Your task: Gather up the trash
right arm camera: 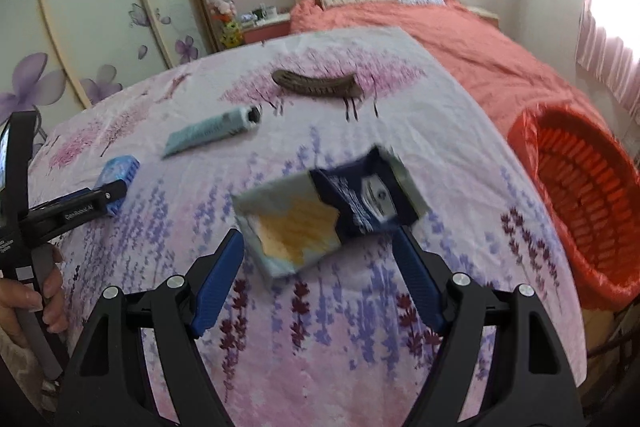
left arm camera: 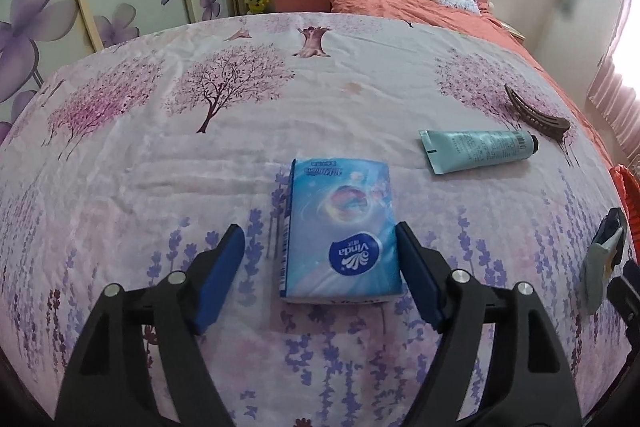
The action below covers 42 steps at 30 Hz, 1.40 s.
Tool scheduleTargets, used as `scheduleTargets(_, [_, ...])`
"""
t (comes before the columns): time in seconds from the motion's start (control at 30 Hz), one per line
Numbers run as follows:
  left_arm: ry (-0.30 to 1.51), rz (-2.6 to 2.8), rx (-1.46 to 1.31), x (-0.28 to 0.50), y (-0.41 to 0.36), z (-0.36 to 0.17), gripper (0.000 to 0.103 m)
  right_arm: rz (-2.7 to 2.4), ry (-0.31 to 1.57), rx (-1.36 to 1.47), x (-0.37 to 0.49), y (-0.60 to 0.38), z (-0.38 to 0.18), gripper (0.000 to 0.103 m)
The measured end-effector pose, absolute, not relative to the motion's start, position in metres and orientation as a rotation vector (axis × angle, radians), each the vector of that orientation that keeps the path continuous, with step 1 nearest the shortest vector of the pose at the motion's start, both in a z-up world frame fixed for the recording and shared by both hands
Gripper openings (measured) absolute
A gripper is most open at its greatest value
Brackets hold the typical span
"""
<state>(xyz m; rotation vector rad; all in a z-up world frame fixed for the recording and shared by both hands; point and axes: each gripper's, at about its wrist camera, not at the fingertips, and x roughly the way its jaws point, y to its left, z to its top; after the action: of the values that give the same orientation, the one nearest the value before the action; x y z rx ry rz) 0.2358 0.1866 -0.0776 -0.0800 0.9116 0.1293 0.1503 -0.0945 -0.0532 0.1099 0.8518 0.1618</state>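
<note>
A blue Vinda tissue pack point(left arm camera: 340, 227) lies flat on the flowered bedsheet point(left arm camera: 240, 155). My left gripper point(left arm camera: 320, 231) stands open around its near end. The right pad is at the pack's edge, and the left pad point(left arm camera: 224, 267) is clear of it. In the right wrist view a flattened grey, yellow and dark blue wrapper point(right arm camera: 328, 211) lies on the sheet, a little blurred. My right gripper point(right arm camera: 318, 237) is open just before it, one fingertip on each side. The left gripper point(right arm camera: 116, 191) and the tissue pack point(right arm camera: 120, 167) show at the far left.
A teal tube point(left arm camera: 476, 149) and a brown hair claw point(left arm camera: 536, 115) lie further up the sheet. A red basket point(right arm camera: 580, 195) lined with a red bag stands beside the bed on the right. An orange quilt and pillows lie beyond. A person's hand point(right arm camera: 24, 299) holds the left tool.
</note>
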Motion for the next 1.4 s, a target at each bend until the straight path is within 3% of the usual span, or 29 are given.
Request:
scheduleTargets(0.23, [0.916, 0.135, -0.073, 0.238, 0.186, -0.079, 0.073, 0.191, 0.925, 0.15, 0.174, -0.094, -0.063, 0.076])
scheduleTargets(0.5, [0.916, 0.137, -0.066, 0.244, 0.193, -0.079, 0.072, 0.153, 0.846, 0.158, 0.197, -0.096, -0.044, 0.076])
scheduleTargets(0.77, [0.905, 0.133, -0.076, 0.252, 0.198, -0.077, 0.057, 0.161, 0.772, 0.134, 0.214, -0.079, -0.029, 0.076])
scheduleTargets(0.87, [0.902, 0.131, -0.085, 0.252, 0.2, -0.077, 0.057, 0.191, 0.752, 0.134, 0.229, -0.065, -0.025, 0.075])
scheduleTargets(1.2, [0.906, 0.131, -0.078, 0.253, 0.199, -0.077, 0.057, 0.296, 0.848, 0.064, 0.282, -0.016, -0.04, 0.035])
scheduleTargets(1.4, [0.906, 0.131, -0.077, 0.253, 0.198, -0.077, 0.058, 0.241, 0.823, 0.044, 0.276, -0.017, -0.041, 0.034])
